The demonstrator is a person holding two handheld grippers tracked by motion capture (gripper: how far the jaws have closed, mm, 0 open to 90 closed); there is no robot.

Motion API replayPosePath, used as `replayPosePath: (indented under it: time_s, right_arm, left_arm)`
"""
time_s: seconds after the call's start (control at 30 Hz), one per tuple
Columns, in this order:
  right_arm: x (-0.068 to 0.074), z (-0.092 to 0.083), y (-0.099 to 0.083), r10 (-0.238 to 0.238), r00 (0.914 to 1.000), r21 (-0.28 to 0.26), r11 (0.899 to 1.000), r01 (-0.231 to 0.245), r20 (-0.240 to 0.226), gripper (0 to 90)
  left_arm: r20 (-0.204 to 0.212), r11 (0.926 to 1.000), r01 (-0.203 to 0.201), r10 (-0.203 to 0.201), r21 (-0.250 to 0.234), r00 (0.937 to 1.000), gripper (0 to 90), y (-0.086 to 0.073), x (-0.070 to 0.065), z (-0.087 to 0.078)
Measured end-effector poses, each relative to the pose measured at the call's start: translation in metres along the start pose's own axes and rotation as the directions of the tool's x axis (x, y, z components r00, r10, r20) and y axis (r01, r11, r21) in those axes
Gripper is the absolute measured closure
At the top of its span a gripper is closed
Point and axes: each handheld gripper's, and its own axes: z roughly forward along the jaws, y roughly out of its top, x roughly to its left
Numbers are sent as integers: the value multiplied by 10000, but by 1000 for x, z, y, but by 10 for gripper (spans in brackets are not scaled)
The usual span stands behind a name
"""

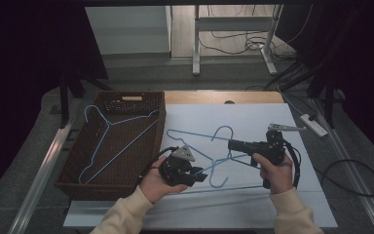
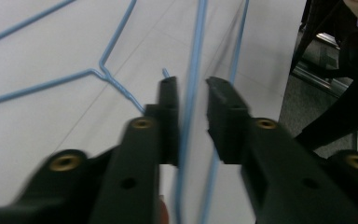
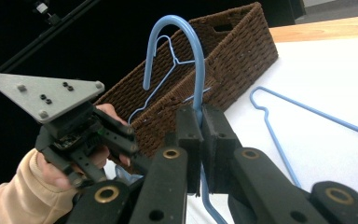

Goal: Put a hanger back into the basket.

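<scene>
Currently, in the high view, two light-blue wire hangers [image 1: 209, 146] lie overlapped on the white table sheet [image 1: 253, 117] at centre frame, with the person's hands at either side of them. The right gripper [image 1: 233, 145], right of centre, has its jaws closed on a hanger hook [image 3: 193, 60]; the right gripper view confirms the hook's shank clamped between the pads, the curve rising above them. The left gripper [image 1: 200, 176], lower centre, points toward the lower hanger wires. In the left gripper view its jaws stand narrowly parted with a blue wire [image 2: 191, 93] running between them; the wire lies against the left pad, while a gap shows at the right pad, so no firm grip is confirmed. A third hanger [image 1: 112, 141] rests inside the brown wicker basket [image 1: 151, 126] at left of frame, just beside the sheet.
</scene>
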Motion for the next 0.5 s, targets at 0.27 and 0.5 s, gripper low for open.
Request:
replayPosePath:
  time_s: [0.27,0.5]
  right_arm:
    - [2,2,1,-165,9999,-149,9998,164,-20,863]
    - [6,-2,2,-698,9972,-691,9950,715,269,684]
  left_arm:
    - [328,9997,29,-22,-233,9995,869,0,-3,-4]
    - [181,9973,182,-170,-710,9997,872,-1,-2,-14]
